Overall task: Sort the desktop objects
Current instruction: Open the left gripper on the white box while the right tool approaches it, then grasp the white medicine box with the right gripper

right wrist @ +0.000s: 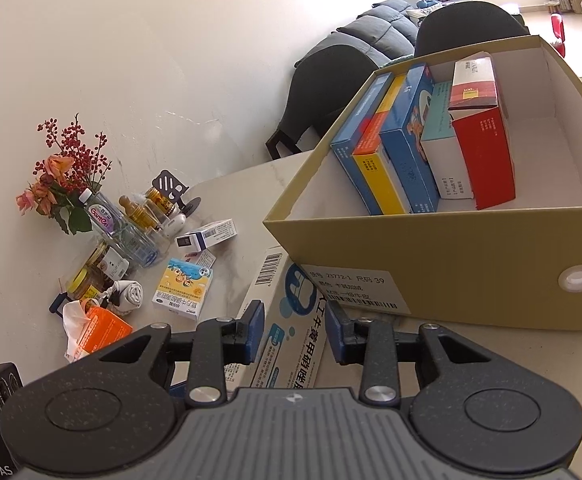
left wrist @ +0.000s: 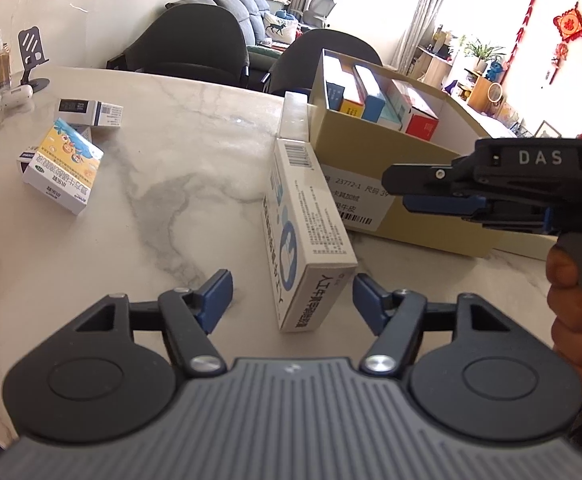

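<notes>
Marble desk with a tan cardboard box holding a row of medicine cartons standing on edge: blue, yellow-orange, blue, teal-white, red.

A long white-and-blue carton stands on its long edge on the desk, its far end up against the tan box's labelled side. In the left wrist view its near end sits between the left claw pads; the jaws are spread, with a clear gap on the left side, and the right pad is close to the carton but not visibly pressing it. Nothing gripped there.

In the right wrist view the same white-and-blue carton lies between the right claw pads. The jaws are only partly apart and both blue pads sit very near the carton's sides; contact can't be told for sure, though a thin gap seems to show on each side. From the left view the right claw comes in from the right edge, above the carton and in front of the tan box, with a hand on its grip.

Left part of desk: yellow-and-blue cartoon carton lying on another small box, and a white-and-black carton just behind. Further back by the wall: flowers, water bottle, small jars, phone stand, orange packet.
</notes>
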The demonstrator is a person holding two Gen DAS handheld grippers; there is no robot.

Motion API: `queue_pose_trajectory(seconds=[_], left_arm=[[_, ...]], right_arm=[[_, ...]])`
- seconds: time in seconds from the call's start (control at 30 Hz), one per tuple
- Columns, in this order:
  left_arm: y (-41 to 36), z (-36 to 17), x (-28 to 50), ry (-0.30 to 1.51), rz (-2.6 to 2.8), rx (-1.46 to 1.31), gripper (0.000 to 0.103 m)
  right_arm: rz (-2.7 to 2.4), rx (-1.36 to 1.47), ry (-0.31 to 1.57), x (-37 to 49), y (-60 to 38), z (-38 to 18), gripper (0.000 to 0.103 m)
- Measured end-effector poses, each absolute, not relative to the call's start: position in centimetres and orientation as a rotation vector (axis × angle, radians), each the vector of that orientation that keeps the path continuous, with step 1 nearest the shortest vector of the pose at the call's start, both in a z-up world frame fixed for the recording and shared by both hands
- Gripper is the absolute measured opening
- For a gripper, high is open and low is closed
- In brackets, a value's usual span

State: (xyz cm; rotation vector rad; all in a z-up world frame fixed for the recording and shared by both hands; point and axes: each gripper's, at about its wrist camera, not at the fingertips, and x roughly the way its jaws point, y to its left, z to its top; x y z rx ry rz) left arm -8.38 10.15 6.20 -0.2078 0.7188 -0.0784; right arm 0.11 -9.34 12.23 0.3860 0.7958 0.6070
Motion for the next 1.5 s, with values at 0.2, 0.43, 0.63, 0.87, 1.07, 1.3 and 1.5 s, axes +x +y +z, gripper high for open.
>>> queue_pose_trajectory(seconds=[0.2, 0.43, 0.63, 0.87, 1.07, 1.3, 1.5], left_arm=[[9.6, 6.3, -8.7, 0.707, -0.074, -0.174, 0.081], [9.5, 6.0, -9.2, 0.709, -0.071, -0.154, 0.088], [9.7, 5.8, -10.0, 0.705, -0.047, -0.127, 0.094], [10.5, 5.2, -10.1, 0.715, -0.034, -0.129, 0.096], [9.8, 4.6, -9.9, 0.717, -0.041, -0.107, 0.1], [10.4, 4.5, -10.2, 0.727, -0.031, -0.095, 0.103], [11.8, 4.4, -10.6, 0.743, 0.006, -0.115, 0.103]], right_arm=[[0.617, 0.374, 0.804, 0.2, -8.7, 12.3, 0.039], [0.654, 0.291, 0.823, -0.1, -6.2, 12.5, 0.042], [0.656, 0.275, 0.825, -0.1, -5.4, 12.1, 0.047], [0.638, 0.302, 0.828, -0.1, -5.7, 11.3, 0.054], [0.659, 0.301, 0.833, -0.2, -5.2, 11.1, 0.065], [0.691, 0.234, 0.851, 0.6, -2.9, 11.8, 0.071], [0.668, 0.177, 0.866, 1.4, -1.1, 11.4, 0.065]])
